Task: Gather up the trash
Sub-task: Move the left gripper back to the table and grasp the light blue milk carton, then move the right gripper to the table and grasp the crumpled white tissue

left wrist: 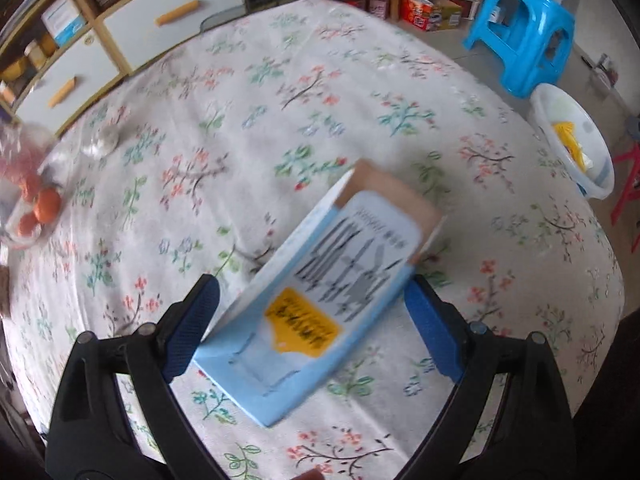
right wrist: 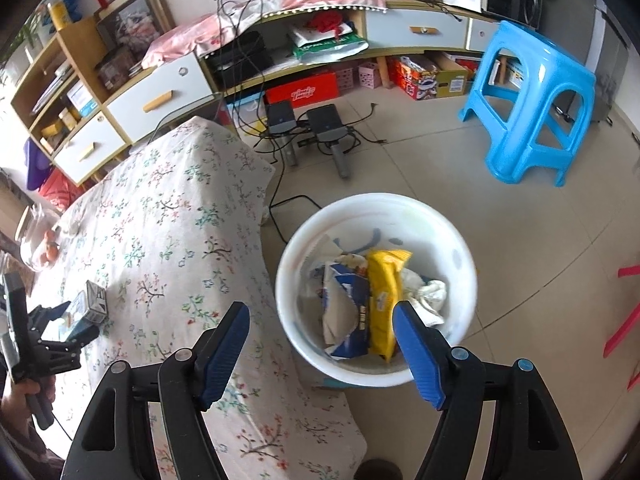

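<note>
Two grippers, one piece of trash left on the counter point(left wrist: 360, 80). Left gripper point(left wrist: 308, 320) straddles the light-blue carton point(left wrist: 320, 288): fingers spread either side of it, left pad close to the carton's edge, right pad near its far corner, contact not clear, so not clamped as far as I can tell. Carton's long axis runs diagonally up-right between the fingers, open brown flap end pointing away from the gripper. Left is clearly the nearer one. Right gripper point(right wrist: 322, 336) is wide open, holding nothing, hanging over the white bin point(right wrist: 460, 240) on the floor, just off the counter's right edge; bin already holds a yellow wrapper point(right wrist: 386, 280) and other scraps. Path carton to bin looks unobstructed; oranges point(left wrist: 44, 208) sit far left, blue stool point(right wrist: 532, 100) beyond the bin, neither in the way
</note>
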The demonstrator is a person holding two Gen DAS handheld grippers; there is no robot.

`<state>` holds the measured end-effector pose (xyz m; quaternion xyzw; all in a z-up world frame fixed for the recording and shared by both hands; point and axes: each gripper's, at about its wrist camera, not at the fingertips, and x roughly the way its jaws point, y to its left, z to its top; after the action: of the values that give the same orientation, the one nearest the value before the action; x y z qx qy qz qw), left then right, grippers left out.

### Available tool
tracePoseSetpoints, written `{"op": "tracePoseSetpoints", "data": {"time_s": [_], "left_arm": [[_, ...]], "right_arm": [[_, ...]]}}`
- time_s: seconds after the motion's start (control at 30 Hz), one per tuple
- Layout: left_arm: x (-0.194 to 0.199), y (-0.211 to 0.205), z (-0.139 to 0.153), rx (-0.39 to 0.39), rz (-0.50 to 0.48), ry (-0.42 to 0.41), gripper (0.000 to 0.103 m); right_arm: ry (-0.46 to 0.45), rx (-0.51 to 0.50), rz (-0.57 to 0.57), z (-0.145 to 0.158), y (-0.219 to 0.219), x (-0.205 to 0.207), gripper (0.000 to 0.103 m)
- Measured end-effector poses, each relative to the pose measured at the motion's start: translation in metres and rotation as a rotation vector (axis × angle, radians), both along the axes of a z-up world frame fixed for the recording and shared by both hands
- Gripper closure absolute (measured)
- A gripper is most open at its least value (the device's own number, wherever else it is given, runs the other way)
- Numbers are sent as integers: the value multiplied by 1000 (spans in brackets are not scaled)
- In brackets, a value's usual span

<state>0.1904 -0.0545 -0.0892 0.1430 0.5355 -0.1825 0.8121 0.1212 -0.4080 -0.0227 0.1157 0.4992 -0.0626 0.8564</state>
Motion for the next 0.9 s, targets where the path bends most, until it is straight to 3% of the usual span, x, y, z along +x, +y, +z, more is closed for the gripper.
{"op": "tracePoseSetpoints", "data": {"time_s": [0.07, 0.13, 0.17, 0.33, 0.6, 0.8, 0.9], "left_arm": [[0, 9, 0, -44, 31, 18, 16], [0, 17, 0, -82, 61, 50, 33], [0, 19, 1, -93, 74, 60, 36], [-5, 42, 11, -117, 175, 52, 40], [-26, 112, 39, -192, 393, 16, 41], [-46, 170, 53, -180, 538, -45, 41], [-60, 201, 59, -221, 607, -72, 41]], "right_arm": [[-1, -2, 14, 0, 8, 4, 27], [-1, 0, 27, 0, 17, 9, 27], [-1, 1, 34, 0, 23, 11, 27], [-7, 16, 72, 1, 54, 23, 26], [-14, 35, 143, -3, 117, 45, 24], [28, 11, 245, -21, 183, 63, 21], [69, -8, 290, -34, 213, 78, 21]]}}
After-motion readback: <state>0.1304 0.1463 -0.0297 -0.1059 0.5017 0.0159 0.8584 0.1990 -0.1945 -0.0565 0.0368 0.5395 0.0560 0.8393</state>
